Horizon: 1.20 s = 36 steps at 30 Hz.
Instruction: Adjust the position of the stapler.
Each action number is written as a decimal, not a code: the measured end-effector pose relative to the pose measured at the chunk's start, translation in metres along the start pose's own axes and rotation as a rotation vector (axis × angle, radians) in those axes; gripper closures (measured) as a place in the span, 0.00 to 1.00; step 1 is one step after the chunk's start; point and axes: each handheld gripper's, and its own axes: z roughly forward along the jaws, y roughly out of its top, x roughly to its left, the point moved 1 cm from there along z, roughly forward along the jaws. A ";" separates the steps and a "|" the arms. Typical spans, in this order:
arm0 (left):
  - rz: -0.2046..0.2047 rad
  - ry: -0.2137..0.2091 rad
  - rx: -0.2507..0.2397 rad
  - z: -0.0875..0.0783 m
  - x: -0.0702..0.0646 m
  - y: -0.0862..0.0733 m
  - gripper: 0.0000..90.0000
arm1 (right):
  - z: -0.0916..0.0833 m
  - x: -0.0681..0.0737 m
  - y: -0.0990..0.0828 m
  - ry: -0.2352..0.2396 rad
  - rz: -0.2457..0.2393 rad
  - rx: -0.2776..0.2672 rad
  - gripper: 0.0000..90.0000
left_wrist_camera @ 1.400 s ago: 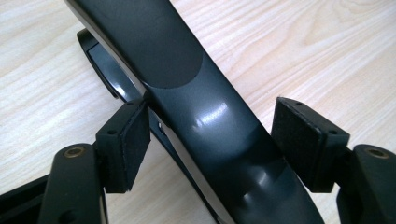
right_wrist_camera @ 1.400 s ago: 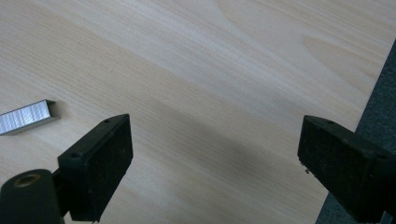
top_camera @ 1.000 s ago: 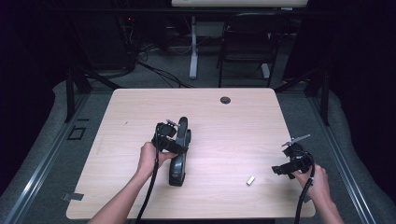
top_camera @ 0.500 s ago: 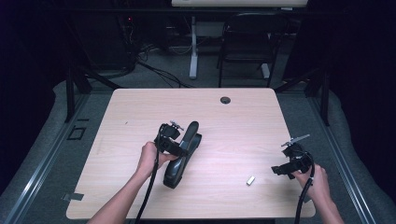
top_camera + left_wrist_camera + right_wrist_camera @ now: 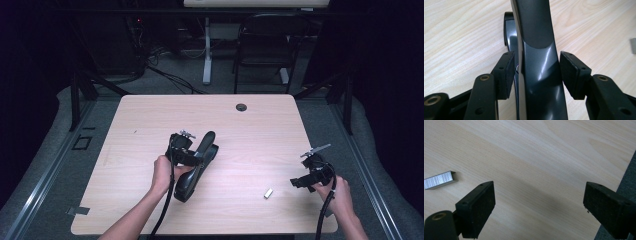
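Black stapler (image 5: pixel 196 165) lies mid-table on the light wood tabletop (image 5: pixel 150 120), its top arm swung up & open, tilted toward the far right. My left gripper (image 5: pixel 192 159) is at the stapler's middle, my left hand (image 5: pixel 165 172) behind it. In the left gripper view the glossy dark arm of the stapler (image 5: pixel 537 62) runs up between my jaws; the jaws have just been closing w/ the arm between them, but a thin gap shows on each side, so the pads (image 5: pixel 574 73) aren't pressing yet — still apart, not clamped.

My right gripper (image 5: pixel 296 182) sits near the table's right edge, well apart from the stapler, jaws spread wide w/ nothing between them. A strip of silver staples (image 5: pixel 269 193) lies on the wood just beside it; in the right gripper view the strip (image 5: pixel 439 180) is off to the left of my left pad.
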 end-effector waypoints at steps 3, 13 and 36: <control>0.017 0.033 0.016 0.005 -0.005 0.002 0.57 | 0.000 0.000 0.000 0.009 -0.002 -0.001 0.11; 0.155 0.020 0.032 0.010 -0.006 0.003 0.57 | 0.001 0.000 0.000 0.017 -0.004 0.002 0.11; 0.227 -0.132 0.053 0.010 -0.011 -0.001 0.47 | 0.002 0.002 0.001 0.011 -0.020 0.013 0.12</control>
